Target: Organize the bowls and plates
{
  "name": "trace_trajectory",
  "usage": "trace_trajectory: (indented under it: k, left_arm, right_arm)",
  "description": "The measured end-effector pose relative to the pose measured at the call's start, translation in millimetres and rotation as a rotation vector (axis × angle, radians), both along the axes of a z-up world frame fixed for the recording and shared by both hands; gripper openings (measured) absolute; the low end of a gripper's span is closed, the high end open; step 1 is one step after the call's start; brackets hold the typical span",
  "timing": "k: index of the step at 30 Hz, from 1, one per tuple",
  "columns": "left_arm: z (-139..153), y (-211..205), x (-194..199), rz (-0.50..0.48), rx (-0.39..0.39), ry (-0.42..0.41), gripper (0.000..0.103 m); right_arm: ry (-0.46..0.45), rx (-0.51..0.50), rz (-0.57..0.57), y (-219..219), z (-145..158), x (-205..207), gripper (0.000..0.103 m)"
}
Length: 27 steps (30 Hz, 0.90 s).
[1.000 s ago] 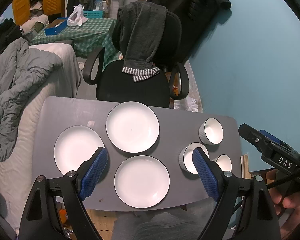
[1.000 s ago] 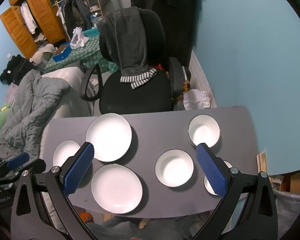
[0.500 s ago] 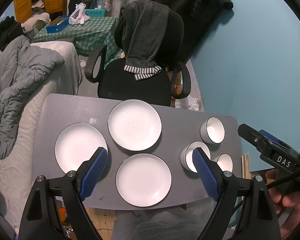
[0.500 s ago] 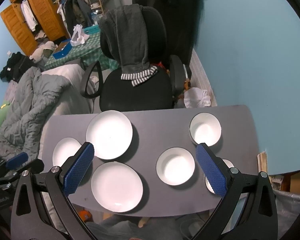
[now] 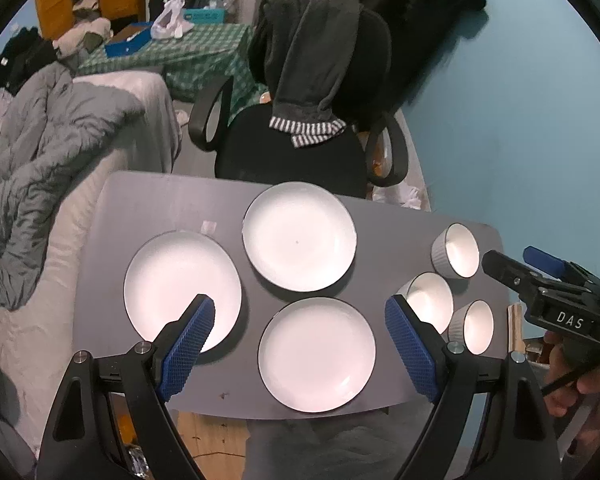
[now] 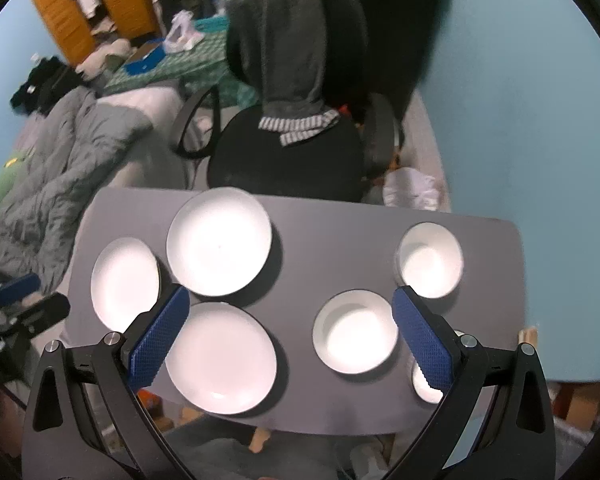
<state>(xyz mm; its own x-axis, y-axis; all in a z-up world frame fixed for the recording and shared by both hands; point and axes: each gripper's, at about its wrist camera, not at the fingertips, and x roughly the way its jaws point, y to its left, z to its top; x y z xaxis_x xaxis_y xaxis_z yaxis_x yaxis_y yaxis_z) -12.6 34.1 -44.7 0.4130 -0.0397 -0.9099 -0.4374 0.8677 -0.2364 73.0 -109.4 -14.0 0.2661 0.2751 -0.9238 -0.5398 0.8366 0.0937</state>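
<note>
We hold both tools above the near edge of the grey table [image 5: 172, 200], nothing between their fingers. Our left gripper [image 5: 300, 344] is spread wide over the near plate [image 5: 317, 354]; our right gripper [image 6: 291, 336] is equally wide, above the gap between the near plate and the middle bowl [image 6: 356, 332].

Three white plates fill the table's left half: the near plate, the left plate [image 5: 180, 284] just beside it, and the far plate [image 5: 299, 236] behind them. None overlaps another, though they lie close.

On the right half stand three white bowls: the near bowl [image 5: 474, 326] at the near right corner, the middle bowl, and the far bowl [image 5: 456, 250], each apart and upright.

Beyond the far edge is a black office chair [image 5: 300, 156] with a grey garment [image 5: 316, 68] draped over its back.
</note>
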Motion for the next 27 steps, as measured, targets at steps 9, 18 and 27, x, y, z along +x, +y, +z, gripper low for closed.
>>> trace_trajectory:
  k: [9,18,27]
  left_arm:
    - [-52,15,-12,0.022,0.005,0.078,0.088]
    - [-97,6,-17,-0.020,-0.017,0.124,0.088]
    - [-141,-2,-18,-0.057,-0.047,0.185,0.088]
  right_arm:
    - [0.086,-0.061,0.118,15,-56,4,0.101]
    - [0.202,-0.100,0.206,31,-118,-6,0.095]
    - [0.284,-0.135,0.227,35,-163,-17,0.093]
